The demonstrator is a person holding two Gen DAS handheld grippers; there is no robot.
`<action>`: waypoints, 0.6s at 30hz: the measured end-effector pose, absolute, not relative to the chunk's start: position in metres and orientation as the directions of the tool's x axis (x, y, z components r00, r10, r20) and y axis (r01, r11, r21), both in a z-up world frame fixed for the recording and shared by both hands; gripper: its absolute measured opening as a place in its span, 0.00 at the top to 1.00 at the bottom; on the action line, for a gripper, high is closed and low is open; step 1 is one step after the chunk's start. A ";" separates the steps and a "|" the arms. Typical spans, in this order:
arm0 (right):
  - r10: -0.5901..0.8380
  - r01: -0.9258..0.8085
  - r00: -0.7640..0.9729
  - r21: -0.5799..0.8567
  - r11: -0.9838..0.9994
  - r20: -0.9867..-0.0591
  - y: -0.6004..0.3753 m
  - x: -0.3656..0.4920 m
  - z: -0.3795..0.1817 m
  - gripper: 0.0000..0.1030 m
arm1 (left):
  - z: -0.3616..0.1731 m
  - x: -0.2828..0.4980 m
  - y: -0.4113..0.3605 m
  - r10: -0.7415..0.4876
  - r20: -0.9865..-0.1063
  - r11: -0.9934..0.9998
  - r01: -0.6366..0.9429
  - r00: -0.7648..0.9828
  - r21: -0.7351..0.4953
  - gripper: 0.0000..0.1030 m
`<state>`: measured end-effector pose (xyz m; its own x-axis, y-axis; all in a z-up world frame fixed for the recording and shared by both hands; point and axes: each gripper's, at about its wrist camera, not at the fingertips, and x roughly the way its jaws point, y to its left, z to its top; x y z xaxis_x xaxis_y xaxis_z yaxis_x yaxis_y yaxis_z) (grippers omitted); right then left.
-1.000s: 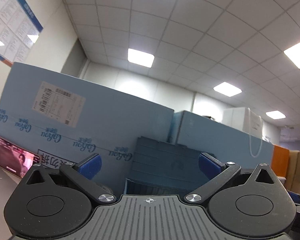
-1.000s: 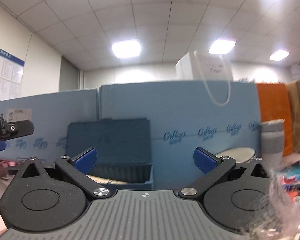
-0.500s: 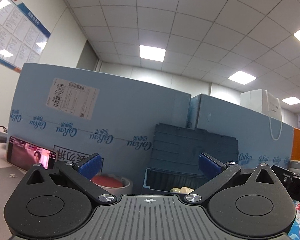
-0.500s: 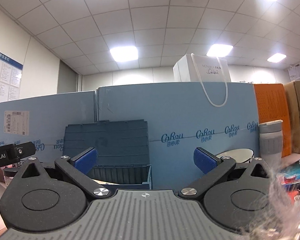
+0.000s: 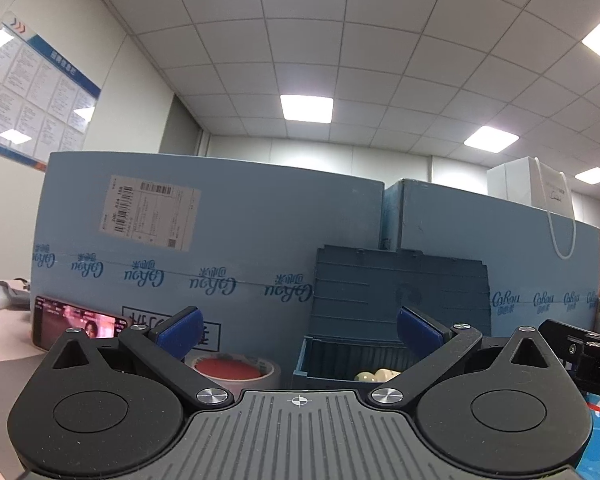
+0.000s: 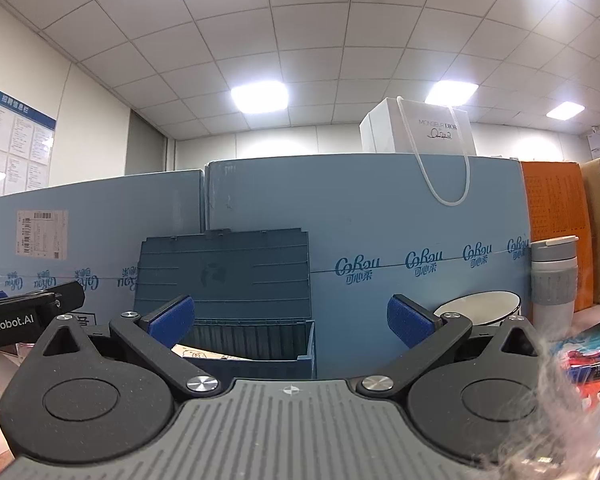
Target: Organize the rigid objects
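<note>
Nearest the lenses, both sets of tongs stand spread wide and empty: the left tongs (image 5: 298, 330) and the right tongs (image 6: 290, 318) each show blue-padded fingertips well apart with nothing between them. Judging from that, the sorting job sits at an approach step, with no object yet picked up; the next move calls for lowering one set of tongs toward a loose item and closing on it before carrying it to the bin. Just beyond the left tongs, a white roll of tape with a red core (image 5: 236, 370) lies on the bench (image 5: 4, 344), beside the dark blue plastic storage bin with its hinged lid raised (image 6: 236, 300), where pale rounded objects (image 5: 374, 376) already rest inside. A smartphone with a lit screen (image 5: 74, 326) leans at the far left. Right of the bin, a white bowl with a dark rim (image 6: 480, 308) and a grey-and-white insulated tumbler (image 6: 554, 280) wait near colourful printed packets (image 6: 596, 360), likely candidates for tidying. Behind everything, large light blue cardboard cartons printed with a repeated logo (image 6: 380, 220) wall off the bench, topped by a white paper gift bag with cord handles (image 6: 420, 132). Overhead, an office ceiling of white tiles carries bright panel lights (image 5: 306, 108), and a notice board (image 5: 28, 92) hangs on the left wall.
</note>
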<state>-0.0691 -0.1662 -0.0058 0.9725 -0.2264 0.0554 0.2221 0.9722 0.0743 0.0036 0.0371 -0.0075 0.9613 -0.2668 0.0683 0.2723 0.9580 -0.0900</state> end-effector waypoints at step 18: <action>-0.215 0.210 0.976 0.095 0.973 0.046 -0.170 -0.068 -0.005 0.00 | -0.007 0.003 0.038 -0.272 0.071 0.956 0.278 0.960 -0.093 0.00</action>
